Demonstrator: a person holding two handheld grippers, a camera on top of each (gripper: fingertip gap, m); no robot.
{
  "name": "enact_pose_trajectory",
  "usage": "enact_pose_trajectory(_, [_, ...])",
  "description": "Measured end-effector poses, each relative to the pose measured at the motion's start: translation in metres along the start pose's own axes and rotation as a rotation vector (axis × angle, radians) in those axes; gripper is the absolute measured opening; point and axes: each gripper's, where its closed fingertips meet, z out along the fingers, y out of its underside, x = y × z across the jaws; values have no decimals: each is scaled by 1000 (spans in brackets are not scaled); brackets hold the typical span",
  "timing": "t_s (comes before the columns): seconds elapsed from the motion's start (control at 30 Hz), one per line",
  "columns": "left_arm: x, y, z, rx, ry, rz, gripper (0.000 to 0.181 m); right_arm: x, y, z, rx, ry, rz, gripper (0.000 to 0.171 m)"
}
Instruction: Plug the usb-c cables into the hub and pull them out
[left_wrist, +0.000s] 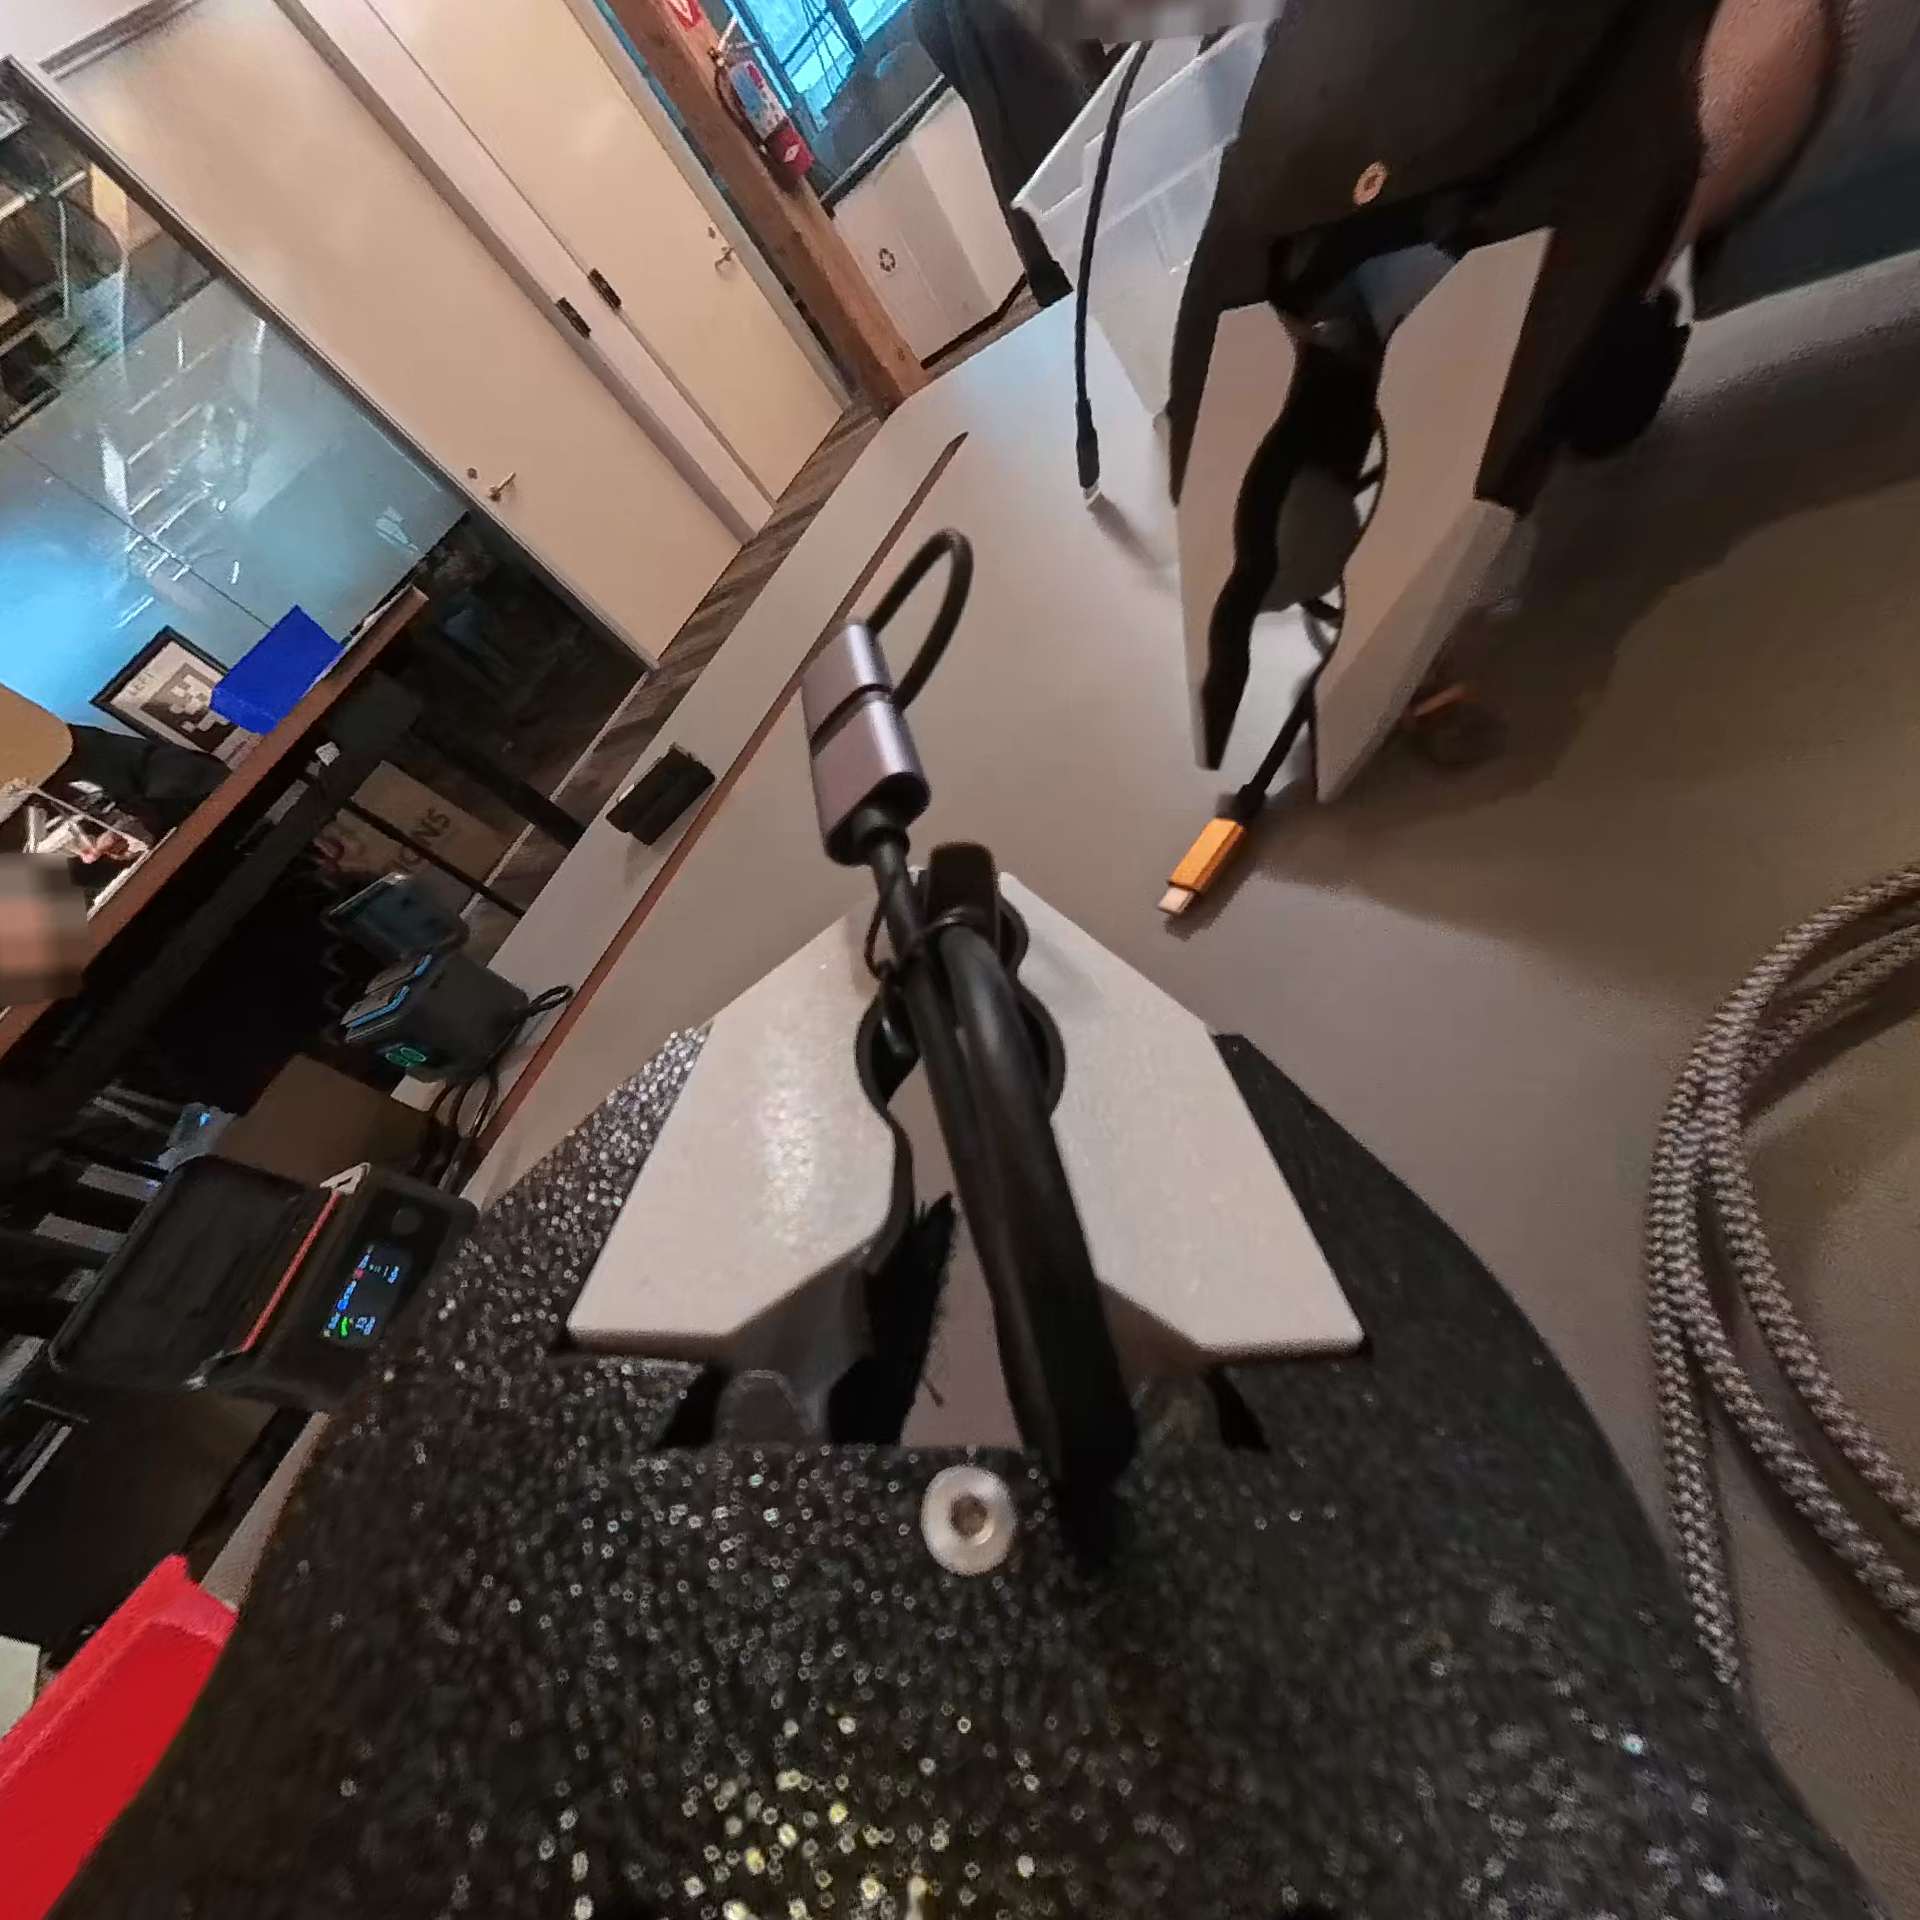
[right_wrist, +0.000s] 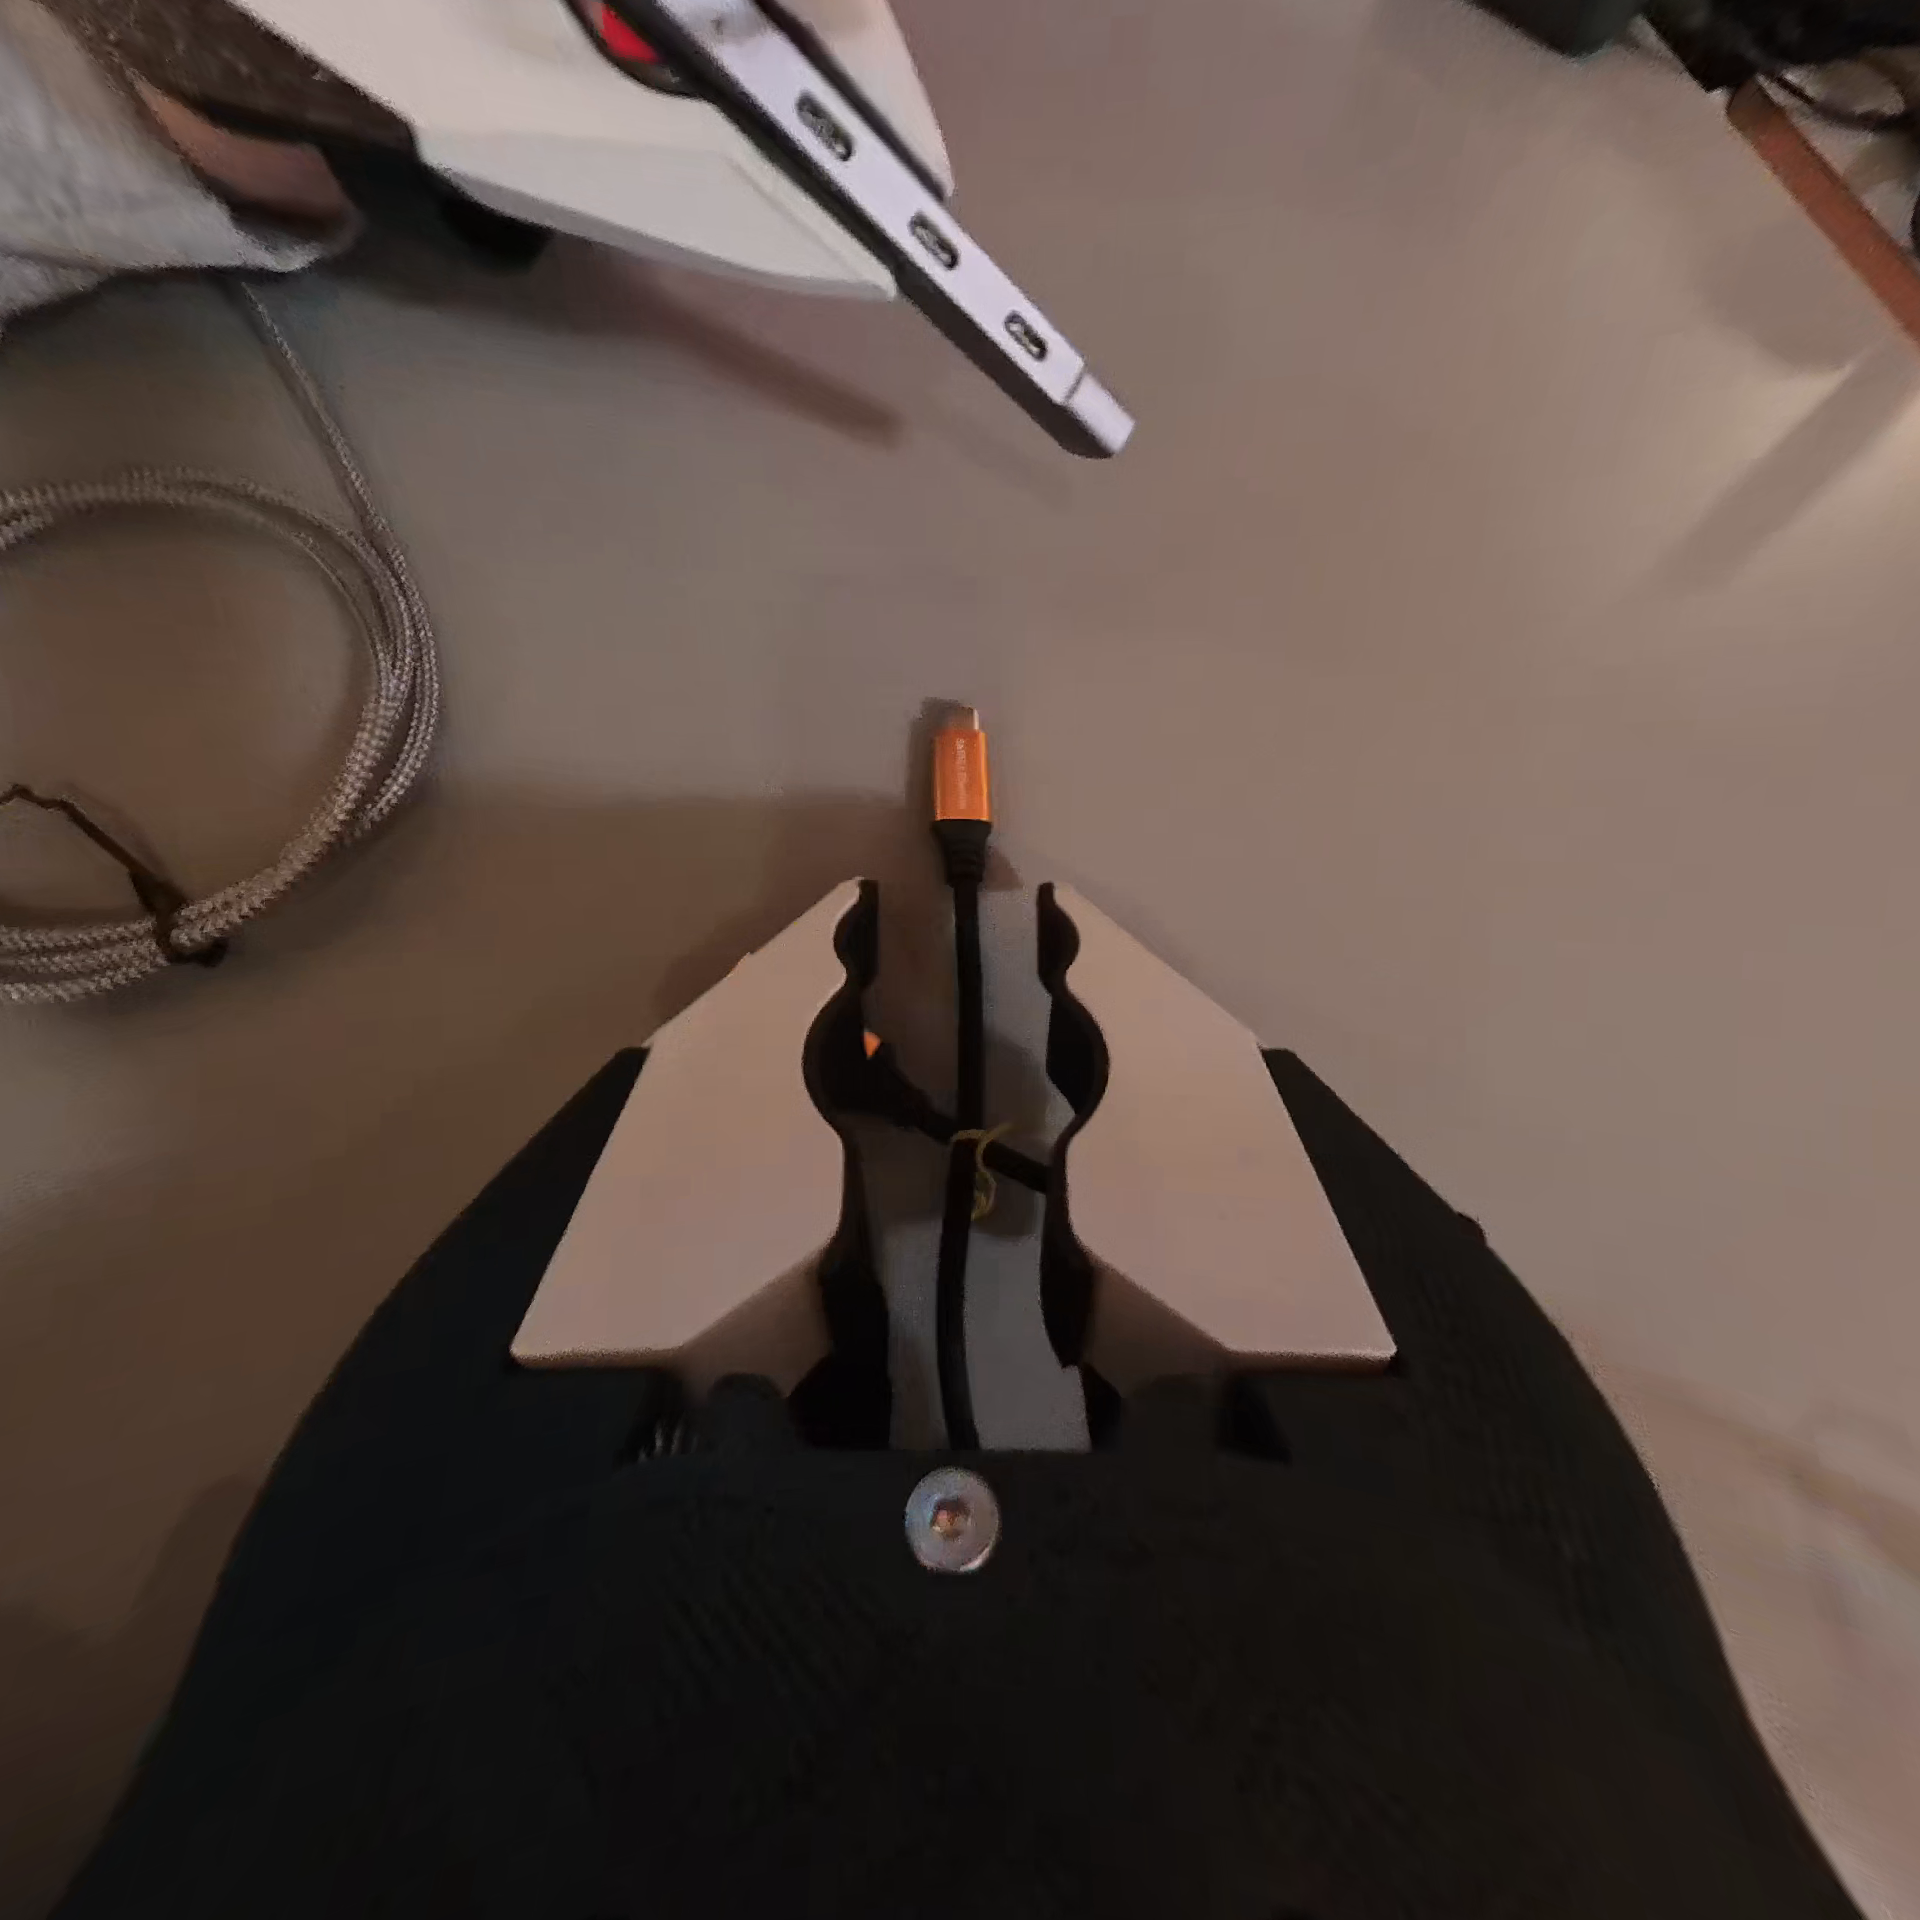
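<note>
- Left wrist view: the left gripper (left_wrist: 951, 914), with pale grey fingers on a glittering black body, is clenching on the slim grey metal hub (left_wrist: 862, 758). The hub is projecting forward past the fingertips, above the grey table (left_wrist: 1455, 1039).
- The hub's short black looped lead (left_wrist: 930, 603) is curving at its far end, and a further black cord (left_wrist: 997, 1143) is running back between the fingers.
- The right gripper (left_wrist: 1262, 774) is standing farther off, tips down toward the table. The black cable with an orange metal plug (left_wrist: 1205, 868) is extending just beyond its tips, low over or on the table; which cannot be told.
- A coiled grey braided cable (left_wrist: 1704, 1299) is lying at the right, and a second black cable (left_wrist: 1091, 312) is hanging at the top.
- Right wrist view: the right gripper (right_wrist: 954, 888) is standing released, a clear gap showing on both sides of the cable (right_wrist: 961, 1039) passing between the fingers.
- The orange plug (right_wrist: 961, 774) is pointing ahead, well apart from the hub (right_wrist: 977, 281).
- The hub is sitting at the upper left in the left gripper (right_wrist: 675, 187), its row of ports facing the camera.
- The braided cable (right_wrist: 343, 727) is lying coiled at the left.
</note>
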Motion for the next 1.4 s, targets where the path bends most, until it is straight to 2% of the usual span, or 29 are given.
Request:
enact_pose_trajectory(0.1, [2, 0, 0, 1, 13, 6, 7, -6, -6, 5, 40, -57, 54, 33])
enact_pose_trajectory(0.23, [6, 1, 1, -4, 42, 2, 7, -6, -5, 11, 0, -31, 47, 22])
enact_pose_trajectory(0.3, [7, 1, 1, 0, 56, -12, 6, -4, -5, 11, -22, -16, 48, 5])
enact_pose_trajectory(0.47, [6, 2, -1, -2, 69, -52, 6, 3, -20, -2, 45, 54, -46, 3])
enact_pose_trajectory(0.6, [12, 0, -1, -16, 171, -277, 7, 13, -36, -21, 80, 270, -369, 2])
enact_pose_trajectory(0.77, [30, -16, -8, -12, 429, -586, 7, 11, -56, -44, -15, 578, -901, 2])
enact_pose_trajectory(0.87, [48, -21, -17, -42, 594, -661, 7, -3, -62, -52, -64, 667, -1129, 2])
enact_pose_trajectory(0.93, [55, -17, -18, -74, 633, -655, 7, -9, -59, -54, -106, 664, -1179, 2])
enact_pose_trajectory(1.07, [58, -15, -13, -84, 595, -606, 7, -19, -56, -53, -199, 671, -1278, 2])
enact_pose_trajectory(1.23, [66, -15, -13, -101, 605, -566, 7, -21, -64, -45, -299, 836, -1527, 1])
enact_pose_trajectory(1.4, [59, -11, -11, -148, 553, -618, 7, -28, -57, -36, -309, 776, -1529, 1])
